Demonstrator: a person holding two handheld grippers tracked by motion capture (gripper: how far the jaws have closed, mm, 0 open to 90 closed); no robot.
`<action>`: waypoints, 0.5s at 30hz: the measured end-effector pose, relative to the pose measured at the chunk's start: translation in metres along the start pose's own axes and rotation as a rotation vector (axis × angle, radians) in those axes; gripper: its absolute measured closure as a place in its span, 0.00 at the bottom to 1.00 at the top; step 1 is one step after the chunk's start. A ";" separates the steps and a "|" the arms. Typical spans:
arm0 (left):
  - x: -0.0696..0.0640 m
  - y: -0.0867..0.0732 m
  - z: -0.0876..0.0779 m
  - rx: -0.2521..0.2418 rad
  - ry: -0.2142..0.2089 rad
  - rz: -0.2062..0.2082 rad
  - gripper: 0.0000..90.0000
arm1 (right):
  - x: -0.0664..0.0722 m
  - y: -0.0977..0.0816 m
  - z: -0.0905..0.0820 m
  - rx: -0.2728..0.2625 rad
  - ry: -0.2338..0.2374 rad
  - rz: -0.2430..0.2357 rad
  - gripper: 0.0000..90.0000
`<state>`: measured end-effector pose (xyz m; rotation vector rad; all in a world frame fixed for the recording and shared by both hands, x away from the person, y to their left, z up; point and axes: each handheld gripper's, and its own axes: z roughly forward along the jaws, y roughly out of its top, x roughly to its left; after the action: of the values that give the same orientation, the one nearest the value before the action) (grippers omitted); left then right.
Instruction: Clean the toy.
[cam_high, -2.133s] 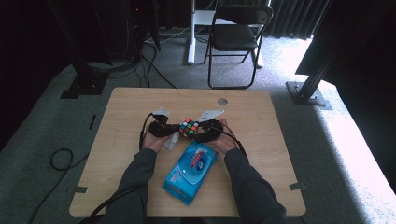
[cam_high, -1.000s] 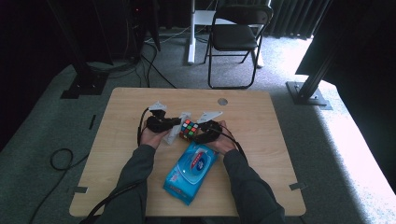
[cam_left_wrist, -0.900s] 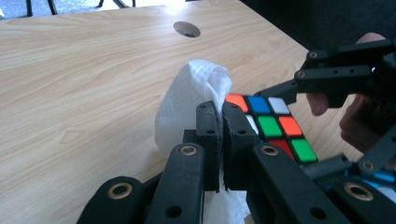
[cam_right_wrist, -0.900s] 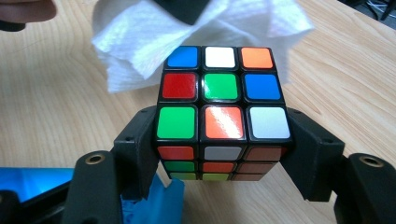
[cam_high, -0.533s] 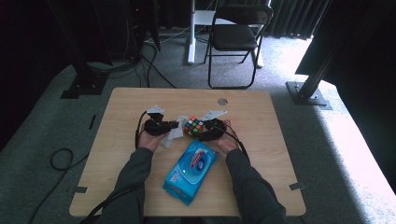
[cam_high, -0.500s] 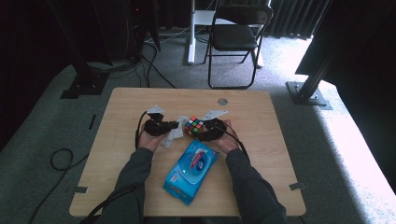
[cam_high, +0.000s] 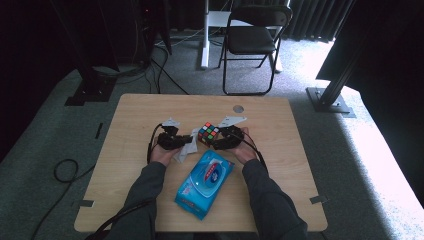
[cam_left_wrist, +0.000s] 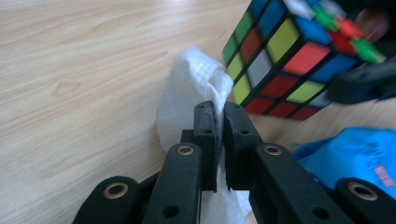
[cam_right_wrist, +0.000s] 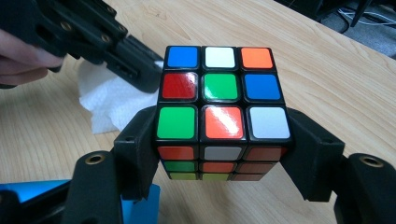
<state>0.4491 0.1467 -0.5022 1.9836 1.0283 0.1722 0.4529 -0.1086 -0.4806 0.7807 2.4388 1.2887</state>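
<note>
- Rubik's cube sits clamped between the jaws of the right gripper, lifted clear of the counter near its middle; the right gripper view shows the pads pressing on two opposite sides, which leaves the top face and the side toward the other gripper bare for wiping.
- White wet wipe is pinched in the left gripper, whose jaws stand almost pressed together on a fold of the cloth; they have just eased a touch wider, yet the wipe remains between them. The rest of the cloth bunches and trails onto the wood below.
- Gripping the wipe by a fold near its edge leaves a loose pad of cloth ahead of the tips, which I judge is meant to rub the cube's stickers.
- In the left gripper view the wipe's front edge lies just beside the cube's lower corner; whether they touch I cannot tell.
- Blue wet-wipe pack lies flat on the near side of the counter, between the person's forearms, close enough to draw another sheet and out of the working space.
- Both grippers face each other across the cube, left of it and right of it, so one can steady while the other works.
</note>
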 end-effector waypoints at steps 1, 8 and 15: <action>0.000 0.000 0.000 0.000 0.000 0.000 0.94 | 0.000 0.000 0.000 0.000 0.000 0.000 0.38; 0.001 -0.010 0.006 0.084 0.148 0.051 0.82 | 0.000 0.000 0.000 0.002 0.000 -0.001 0.38; -0.001 -0.019 0.016 0.166 0.202 0.092 0.66 | 0.000 0.000 0.001 -0.001 0.001 -0.002 0.38</action>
<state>0.4442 0.1411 -0.5260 2.2001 1.1099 0.3536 0.4534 -0.1073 -0.4811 0.7770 2.4393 1.2892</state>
